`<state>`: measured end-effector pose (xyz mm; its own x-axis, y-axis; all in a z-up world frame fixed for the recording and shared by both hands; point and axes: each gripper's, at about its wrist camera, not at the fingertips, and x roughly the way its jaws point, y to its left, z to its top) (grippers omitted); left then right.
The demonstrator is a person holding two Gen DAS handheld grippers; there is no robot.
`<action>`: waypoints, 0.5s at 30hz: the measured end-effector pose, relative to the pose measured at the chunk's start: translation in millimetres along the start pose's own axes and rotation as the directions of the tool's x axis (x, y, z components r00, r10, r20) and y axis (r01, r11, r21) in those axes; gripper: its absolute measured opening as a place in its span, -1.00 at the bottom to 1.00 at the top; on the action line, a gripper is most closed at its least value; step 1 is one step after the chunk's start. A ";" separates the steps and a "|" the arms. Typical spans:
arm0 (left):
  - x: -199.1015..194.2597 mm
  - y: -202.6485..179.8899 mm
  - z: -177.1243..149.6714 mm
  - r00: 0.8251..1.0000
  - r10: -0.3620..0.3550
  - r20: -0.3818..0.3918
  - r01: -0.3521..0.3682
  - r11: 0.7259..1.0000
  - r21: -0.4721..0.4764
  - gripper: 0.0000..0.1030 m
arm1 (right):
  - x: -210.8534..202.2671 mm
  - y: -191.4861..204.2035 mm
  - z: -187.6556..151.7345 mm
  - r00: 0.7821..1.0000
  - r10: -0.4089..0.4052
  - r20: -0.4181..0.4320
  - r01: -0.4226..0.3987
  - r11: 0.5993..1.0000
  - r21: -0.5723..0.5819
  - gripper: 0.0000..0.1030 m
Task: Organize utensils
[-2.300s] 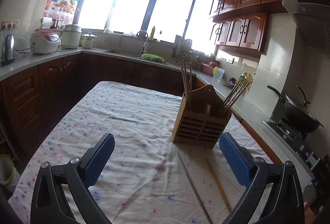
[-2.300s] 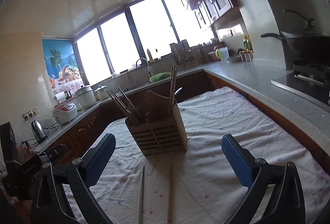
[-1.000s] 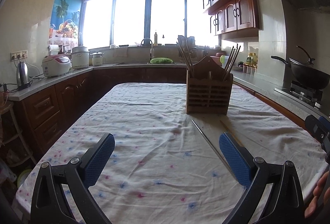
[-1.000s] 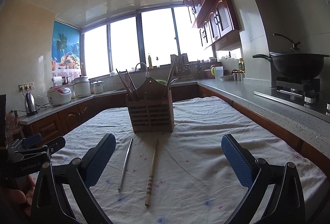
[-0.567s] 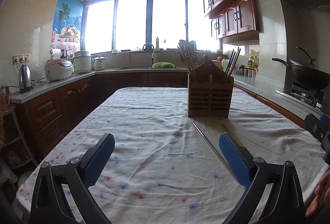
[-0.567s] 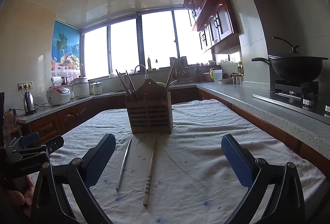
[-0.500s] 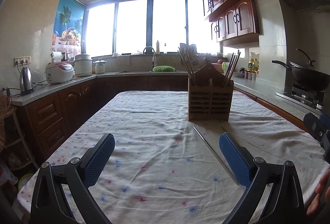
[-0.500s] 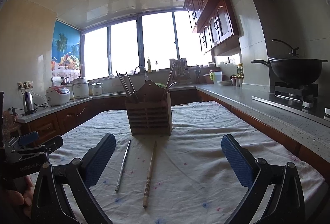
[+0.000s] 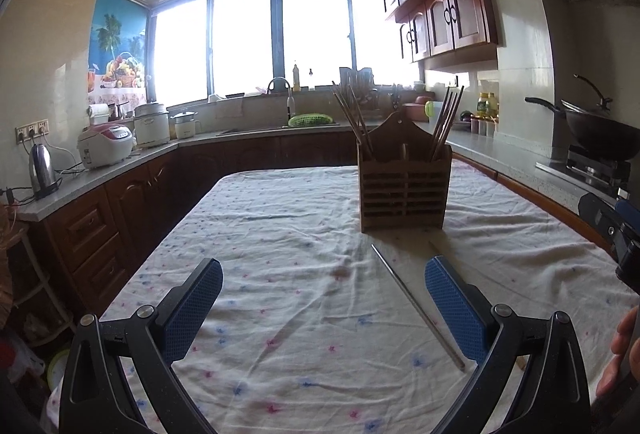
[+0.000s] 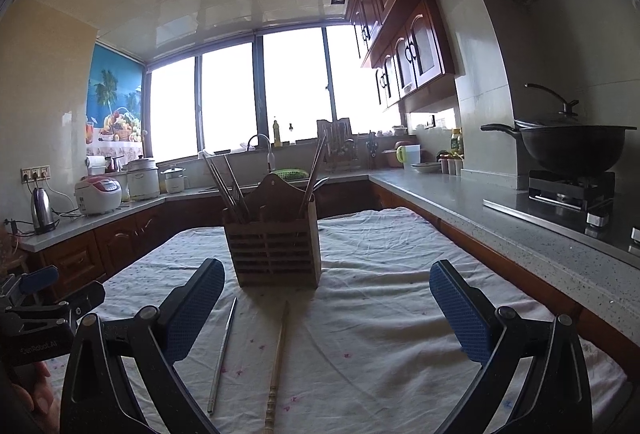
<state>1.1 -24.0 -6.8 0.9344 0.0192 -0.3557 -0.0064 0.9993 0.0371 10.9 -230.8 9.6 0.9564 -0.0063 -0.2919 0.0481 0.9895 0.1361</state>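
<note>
Two chopsticks before holder

Sunlit kitchen: bright bay windows, dark wooden cabinets, grey countertop.

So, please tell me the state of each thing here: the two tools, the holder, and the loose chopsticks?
Left tool: open, empty.
Right tool: open, empty.
Wooden holder: upright on the tablecloth, chopsticks standing inside.
Metal chopstick: lying flat, loose.
Wooden chopstick: lying flat beside it, apart.
</note>
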 end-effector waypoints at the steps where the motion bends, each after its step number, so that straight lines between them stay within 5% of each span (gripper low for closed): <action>1: 0.3 -1.8 1.3 1.000 0.004 -0.007 -0.004 1.000 0.001 0.99 | 1.4 0.5 -2.7 1.000 -0.002 -0.014 0.002 1.000 0.005 1.00; 15: -4.7 -11.5 6.5 0.999 0.019 -0.042 -0.019 1.000 -0.014 0.99 | 0.2 -3.1 -18.9 0.996 0.041 -0.075 -0.038 0.999 0.033 1.00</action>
<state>-0.9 -35.8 0.6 0.9181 0.0393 -0.3943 -0.0294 0.9991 0.0311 5.5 -231.2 -8.8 0.9333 0.0449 -0.3564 0.0207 0.9838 0.1781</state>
